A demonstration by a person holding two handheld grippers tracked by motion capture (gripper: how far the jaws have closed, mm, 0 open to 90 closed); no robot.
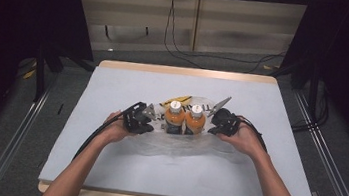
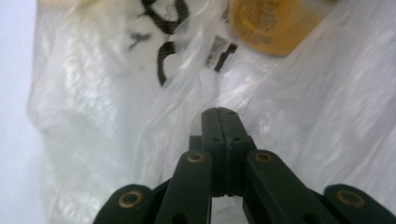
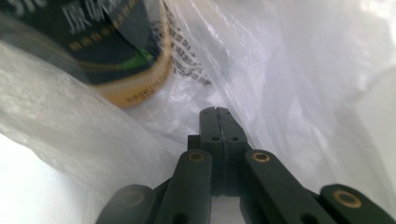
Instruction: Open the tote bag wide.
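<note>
Low centre of high view: 2 forearms, 2 hands, 1 gripper each. Left gripper (image 1: 152, 117) and right gripper (image 1: 214, 122) sit mid-frame at either side of 1 clear plastic bag (image 1: 181, 147) on the table (image 1: 119, 162). Inside the bag: 2 orange bottles (image 1: 185, 119), white caps, side by side, upright. Gripper views add what high view can't: both sets of jaws pressed together, each clamped on bag film (image 2: 299, 93) (image 3: 289, 84); right view shows a dark bottle label (image 3: 112, 42) upper left.

I see a big grey table (image 1: 104, 165) with a wood edge. At twelve o'clock, black cables (image 1: 178, 48) lie on the floor (image 1: 132, 56).
</note>
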